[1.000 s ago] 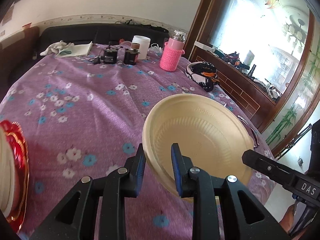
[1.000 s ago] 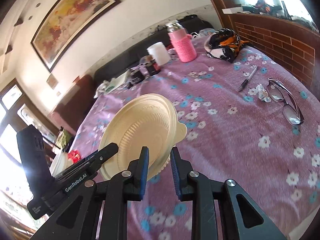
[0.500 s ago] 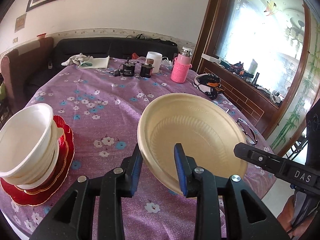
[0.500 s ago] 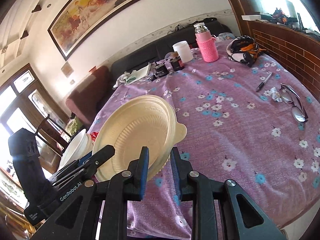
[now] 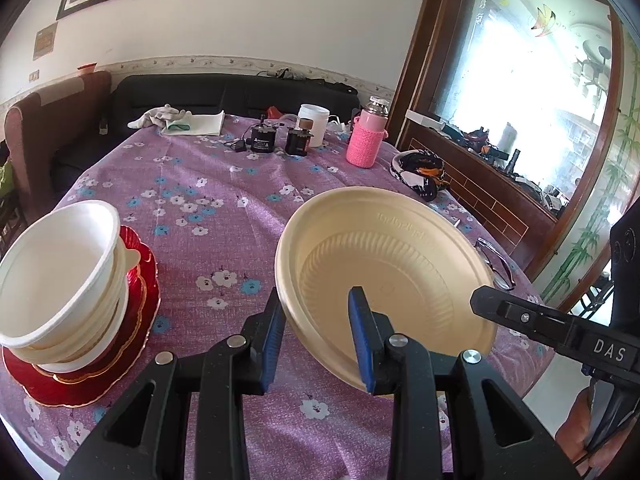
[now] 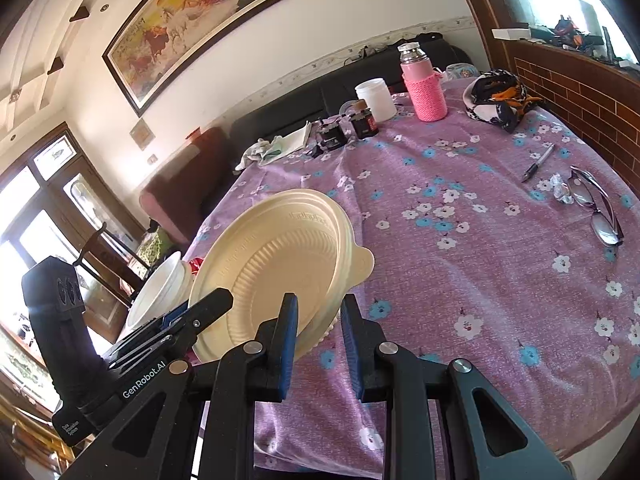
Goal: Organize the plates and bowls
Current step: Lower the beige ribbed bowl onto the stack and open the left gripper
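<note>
You hold the cream plate (image 5: 394,276) tilted above the tablecloth (image 5: 208,184): the right gripper (image 6: 319,322) pinches its near rim, while the left gripper (image 5: 316,334) straddles the opposite rim, apparently loosened. Light, thin, springy; grip the stiffer rim.

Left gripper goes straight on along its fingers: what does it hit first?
The cream plate: its rim already sits between the left gripper fingers, so the plate's wall comes first. Past that, probably the purple tablecloth, though depth is unclear.
</note>
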### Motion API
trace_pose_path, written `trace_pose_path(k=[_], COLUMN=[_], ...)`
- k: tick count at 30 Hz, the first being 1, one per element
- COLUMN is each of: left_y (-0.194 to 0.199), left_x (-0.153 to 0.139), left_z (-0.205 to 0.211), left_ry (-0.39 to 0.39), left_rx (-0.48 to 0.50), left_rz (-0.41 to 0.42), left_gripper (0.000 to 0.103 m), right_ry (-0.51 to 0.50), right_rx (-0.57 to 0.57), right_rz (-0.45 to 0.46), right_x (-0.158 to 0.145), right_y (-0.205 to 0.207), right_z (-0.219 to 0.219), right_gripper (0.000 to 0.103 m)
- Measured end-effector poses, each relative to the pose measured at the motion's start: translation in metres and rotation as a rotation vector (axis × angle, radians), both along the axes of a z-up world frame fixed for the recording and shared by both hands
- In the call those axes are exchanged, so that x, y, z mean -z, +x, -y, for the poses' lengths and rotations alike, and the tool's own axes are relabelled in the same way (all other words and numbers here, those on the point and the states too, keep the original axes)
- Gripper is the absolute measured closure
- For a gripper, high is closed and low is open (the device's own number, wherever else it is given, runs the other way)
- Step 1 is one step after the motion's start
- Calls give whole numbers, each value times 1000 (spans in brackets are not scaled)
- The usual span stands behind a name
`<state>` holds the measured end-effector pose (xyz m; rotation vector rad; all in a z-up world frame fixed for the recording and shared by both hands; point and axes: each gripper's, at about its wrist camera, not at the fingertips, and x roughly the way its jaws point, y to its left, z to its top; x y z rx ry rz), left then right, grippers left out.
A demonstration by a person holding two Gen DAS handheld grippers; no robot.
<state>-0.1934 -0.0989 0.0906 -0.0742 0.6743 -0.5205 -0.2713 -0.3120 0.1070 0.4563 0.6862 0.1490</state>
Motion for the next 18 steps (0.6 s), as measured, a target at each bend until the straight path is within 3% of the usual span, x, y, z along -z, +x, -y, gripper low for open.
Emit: trace_pose_path(k=[18], left_y=[4], left_x=[-16], left_z=[-60], left_ry=[-46], left_rx=[-112], left_rz=[10], left_gripper=[72], right_ry=[29], right_rx=[-139], right_rz=[-21], right_x=[-21], right_y=[27], right_z=[-46], right_gripper=[79])
